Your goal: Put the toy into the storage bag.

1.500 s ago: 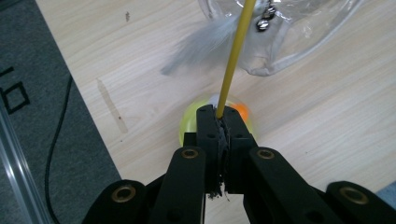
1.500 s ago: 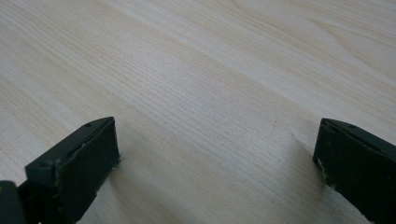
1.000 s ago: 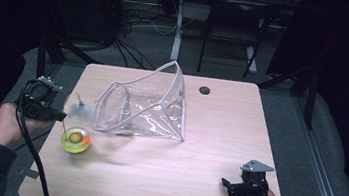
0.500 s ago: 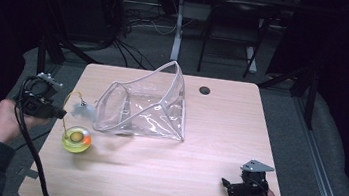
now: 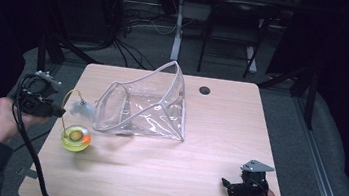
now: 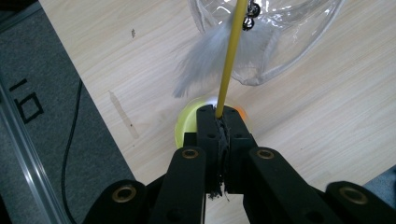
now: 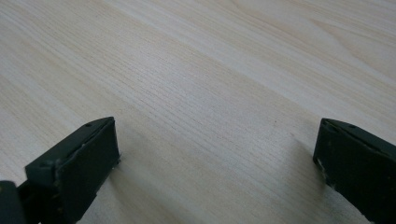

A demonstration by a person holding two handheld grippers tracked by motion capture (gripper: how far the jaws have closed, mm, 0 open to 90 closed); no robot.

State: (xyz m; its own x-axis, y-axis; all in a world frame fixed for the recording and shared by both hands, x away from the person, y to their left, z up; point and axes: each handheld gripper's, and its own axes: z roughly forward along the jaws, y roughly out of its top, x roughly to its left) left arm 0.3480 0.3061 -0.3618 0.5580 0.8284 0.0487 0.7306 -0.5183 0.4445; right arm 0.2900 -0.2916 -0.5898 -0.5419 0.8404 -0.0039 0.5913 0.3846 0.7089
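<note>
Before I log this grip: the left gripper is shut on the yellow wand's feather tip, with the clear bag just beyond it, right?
Not quite. The left gripper is shut on the yellow wand itself; the left gripper view shows the feather hanging free farther up. The clear bag does lie just beyond.

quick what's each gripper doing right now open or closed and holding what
Left gripper: closed on the yellow wand of the feather toy.
Right gripper: open, holding nothing, over the table.

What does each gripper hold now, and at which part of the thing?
The left gripper is shut on the yellow wand of the feather toy, at the wand's lower end, away from the grey feather. The right gripper is open and holds nothing.
</note>
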